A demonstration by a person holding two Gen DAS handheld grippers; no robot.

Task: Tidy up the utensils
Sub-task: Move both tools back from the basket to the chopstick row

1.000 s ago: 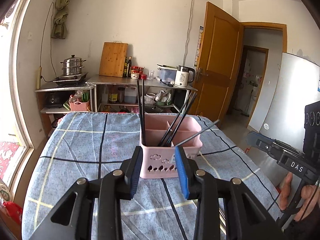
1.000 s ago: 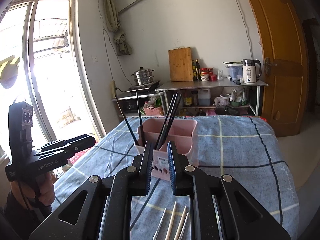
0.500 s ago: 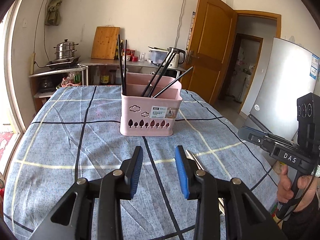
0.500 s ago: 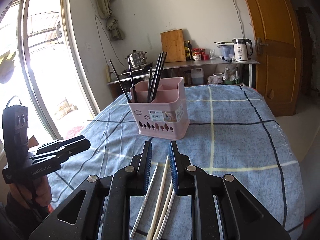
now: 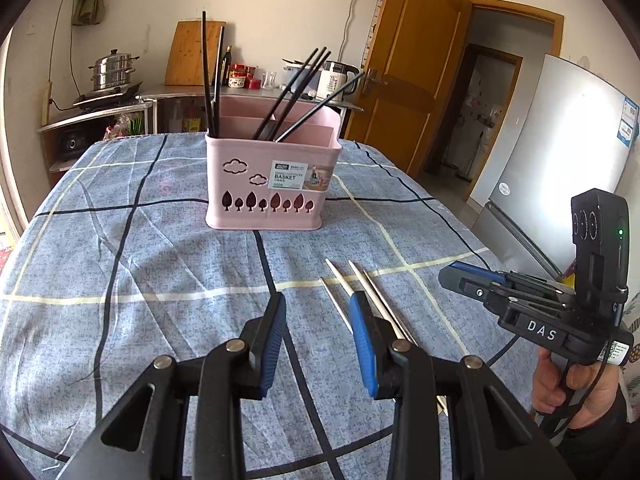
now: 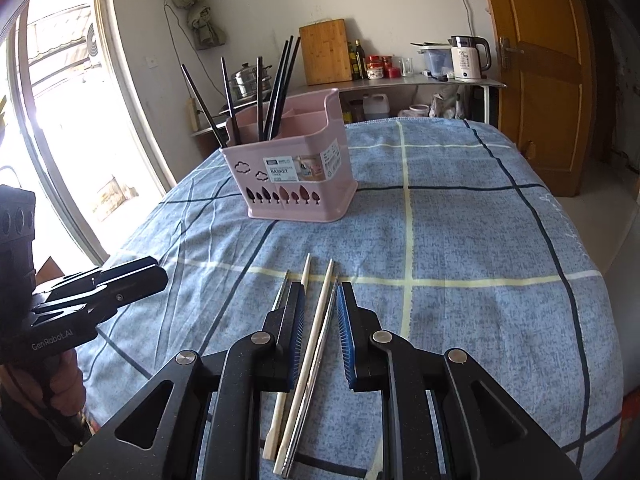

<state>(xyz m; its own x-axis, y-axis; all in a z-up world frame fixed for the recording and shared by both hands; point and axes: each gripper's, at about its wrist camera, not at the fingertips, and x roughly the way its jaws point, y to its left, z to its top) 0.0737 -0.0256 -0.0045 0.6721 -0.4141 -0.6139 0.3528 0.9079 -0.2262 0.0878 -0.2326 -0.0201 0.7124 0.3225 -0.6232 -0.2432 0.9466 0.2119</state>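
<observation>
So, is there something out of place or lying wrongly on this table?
Yes. Four loose chopsticks, pale wooden and silver metal ones, lie flat on the blue checked tablecloth, outside the pink plastic basket, where the black chopsticks stand upright. The right gripper is open over them.

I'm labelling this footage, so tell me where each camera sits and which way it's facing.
Left wrist: on the left gripper, facing the pink basket; the right gripper and hand show beside it.
Right wrist: on the right gripper, over the loose chopsticks; left gripper at the picture's left.
Shared: basket, chopsticks, blue checked cloth.
</observation>
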